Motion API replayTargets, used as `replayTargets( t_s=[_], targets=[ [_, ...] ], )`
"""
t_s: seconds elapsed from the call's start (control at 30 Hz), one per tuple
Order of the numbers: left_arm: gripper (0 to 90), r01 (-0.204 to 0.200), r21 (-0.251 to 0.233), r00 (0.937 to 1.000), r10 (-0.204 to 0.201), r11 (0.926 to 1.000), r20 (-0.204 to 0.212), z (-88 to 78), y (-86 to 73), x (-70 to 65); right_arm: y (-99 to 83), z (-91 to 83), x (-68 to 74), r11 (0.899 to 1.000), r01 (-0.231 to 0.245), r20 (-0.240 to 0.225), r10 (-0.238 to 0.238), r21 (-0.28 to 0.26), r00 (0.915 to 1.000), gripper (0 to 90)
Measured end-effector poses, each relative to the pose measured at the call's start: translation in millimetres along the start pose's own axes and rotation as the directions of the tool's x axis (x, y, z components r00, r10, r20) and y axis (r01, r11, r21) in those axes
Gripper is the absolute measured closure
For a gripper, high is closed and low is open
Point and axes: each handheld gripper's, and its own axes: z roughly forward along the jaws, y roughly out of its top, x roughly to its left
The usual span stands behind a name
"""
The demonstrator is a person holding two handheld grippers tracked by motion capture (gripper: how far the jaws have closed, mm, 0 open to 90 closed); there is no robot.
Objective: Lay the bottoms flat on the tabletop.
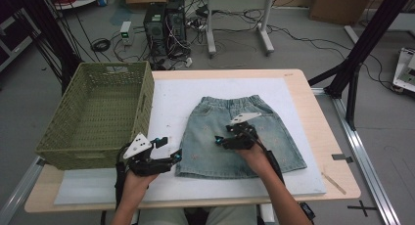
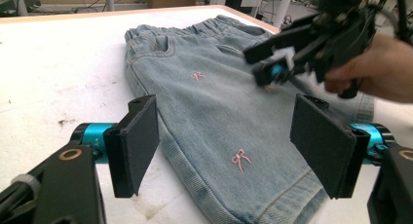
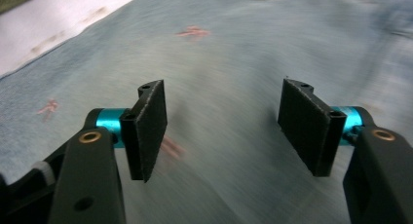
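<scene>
Denim skirt (image 1: 240, 137) is what I've got both tongs over right now. My left gripper (image 2: 229, 146) has its jaws standing wide apart with nothing pinched; the skirt's hem corner lies between and under them, pads not pressing on it. My right gripper (image 3: 224, 131) is spread too, hovering over plain denim with nothing clamped.

What each camera gives me: the left gripper view picks out the little pink bows (image 2: 239, 158) stitched on the fabric and the side seam running along the skirt's edge, plus the right gripper (image 2: 311, 44) farther off over the cloth. The right gripper view is blurry, mostly denim with a couple of pink smudges. Only from the high view can I tell the whole layout: left gripper (image 1: 164, 151) at the skirt's near left corner, right gripper (image 1: 235, 137) over the skirt's middle.

Skirt lies flat on the white mat (image 1: 171, 102), long axis running near to far, elastic waistband at the far end, hem toward me. Green basket (image 1: 98, 112) sits just left of the skirt, apart from it.
</scene>
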Motion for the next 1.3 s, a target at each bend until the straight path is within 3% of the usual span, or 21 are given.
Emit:
replayTargets(
  t_s=[0.03,0.1,0.2,0.27,0.33,0.43,0.5,0.6,0.67,0.77,0.83,0.9,0.93,1.03,1.07,1.13,1.2,1.3],
  targets=[
    [26.2,0.0,-0.001,1.0,0.0,1.0,-0.001,0.0,0.5,0.2,1.2,8.0,4.1,1.0,0.017,-0.019,-0.016,0.025,0.9997,44.5],
    [26.2,0.001,-0.001,1.0,-0.001,1.0,0.002,0.4,1.4,0.9,0.0,19.1,9.2,0.997,0.048,0.0,-0.048,0.062,0.9988,45.3],
    [26.2,0.004,-0.003,1.0,-0.004,1.0,0.002,1.8,1.6,1.3,0.7,19.0,13.7,0.995,0.07,0.016,-0.071,0.066,0.9974,45.6],
    [26.2,0.005,0.001,1.0,-0.005,1.0,0.002,3.3,1.6,2.0,0.2,16.1,13.9,0.996,0.057,-0.019,-0.056,0.069,0.9983,42.4],
    [26.2,0.005,0.003,1.0,-0.005,1.0,0.003,4.3,1.6,2.2,-1.0,9.7,13.5,0.998,0.048,-0.082,-0.045,0.029,0.9956,41.1],
    [26.2,0.005,0.003,1.0,-0.005,1.0,0.008,5.8,2.0,1.4,-0.1,3.2,10.9,0.999,0.039,-0.038,-0.04,-0.029,0.9984,39.1],
    [26.2,0.003,-0.004,0.9999,-0.003,1.0,0.011,6.3,2.5,0.9,3.7,8.1,10.4,0.999,0.035,-0.026,-0.036,-0.028,0.999,39.0],
    [26.2,0.008,-0.008,0.9999,-0.008,0.9999,0.011,5.7,2.8,1.9,9.4,20.4,15.2,0.999,0.048,-0.021,-0.048,-0.014,0.9986,39.1],
    [26.2,0.008,-0.007,0.9999,-0.007,0.9999,0.011,4.9,2.9,3.1,9.9,33.1,19.5,0.993,0.102,-0.015,-0.101,0.051,0.9947,38.4],
    [26.2,0.009,-0.009,0.9999,-0.008,0.9999,0.01,3.5,3.1,4.7,12.4,25.9,17.7,0.995,0.09,-0.042,-0.088,0.045,0.9952,38.1],
    [26.2,0.01,-0.009,0.9999,-0.01,0.9999,0.009,2.2,3.1,5.3,9.6,8.3,12.5,0.998,0.059,-0.051,-0.059,-0.009,0.9969,38.1],
    [26.2,0.011,-0.011,0.9999,-0.011,0.9999,0.009,1.0,2.6,5.3,1.2,-11.0,2.2,0.998,0.035,-0.024,-0.036,-0.05,0.9991,38.1],
    [26.2,0.011,-0.012,0.9999,-0.011,0.9999,0.009,0.7,2.1,5.2,-2.4,-17.1,-3.0,0.999,0.019,-0.005,-0.019,-0.045,0.9998,38.1],
    [26.2,0.004,-0.007,0.9999,-0.004,1.0,0.012,2.3,1.7,3.2,-15.9,-33.7,-28.8,1.0,-0.024,0.117,0.023,0.009,0.9929,40.6],
    [26.2,0.001,-0.007,0.9999,-0.001,1.0,0.014,3.1,1.8,2.6,-19.9,-37.4,-37.0,0.999,-0.031,0.177,0.025,0.035,0.984,40.6],
    [26.2,0.001,-0.005,0.9999,-0.001,1.0,0.016,4.2,2.4,2.5,-25.1,-37.1,-46.1,0.996,-0.028,0.241,0.006,0.09,0.9705,40.6],
    [26.2,0.004,-0.009,0.9999,-0.004,1.0,0.015,4.4,3.3,3.3,-30.8,-30.6,-53.3,0.989,-0.069,0.221,0.039,0.131,0.9746,38.0],
    [26.2,0.006,-0.009,0.9999,-0.006,0.9999,0.012,3.6,4.1,4.2,-29.8,-32.5,-57.7,0.989,-0.09,0.184,0.067,0.121,0.9808,37.9]
  ],
)
